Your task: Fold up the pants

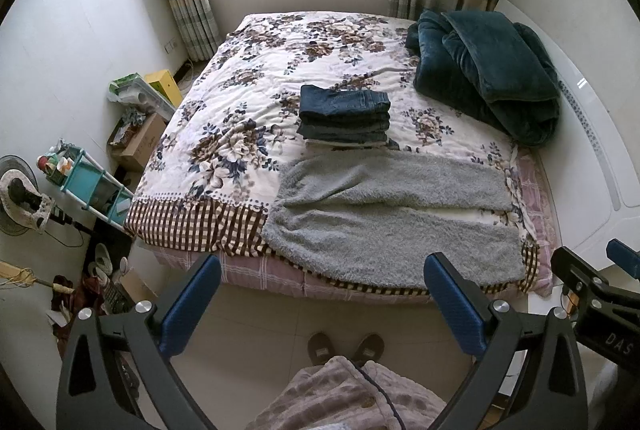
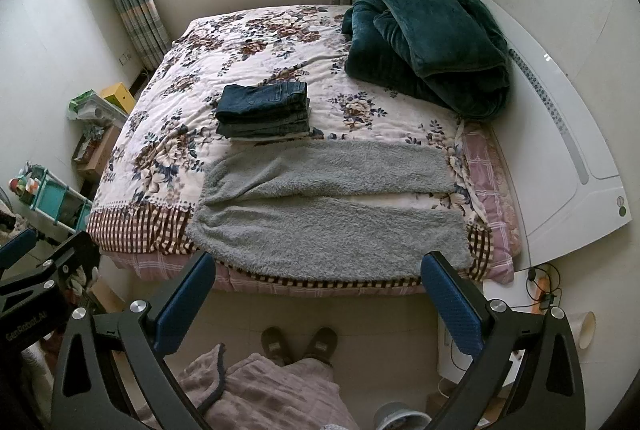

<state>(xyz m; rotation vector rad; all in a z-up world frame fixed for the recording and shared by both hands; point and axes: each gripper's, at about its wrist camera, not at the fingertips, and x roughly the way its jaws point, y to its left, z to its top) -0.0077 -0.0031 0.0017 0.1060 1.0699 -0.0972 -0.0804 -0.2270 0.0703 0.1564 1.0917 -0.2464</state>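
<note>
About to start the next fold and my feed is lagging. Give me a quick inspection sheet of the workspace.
Surface: bed with floral cover, checked edge.
Job's things: grey fleece pants lying flat near the bed's front edge, legs slightly apart; folded jeans stack behind them.
Clutter: green blanket heaped at the far right.
Grippers: left tool open, empty; right tool open, empty; both short of the bed.
Cables: wires on the white stand.
Surroundings: window, curtains, boxes, teal shelf, person's slippers.

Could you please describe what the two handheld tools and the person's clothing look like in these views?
Each tool, left tool and right tool, has black curved arms, silver bolts, blue textured pads and white lettering. The person wears a quilted mauve-grey robe and brown slippers.
</note>
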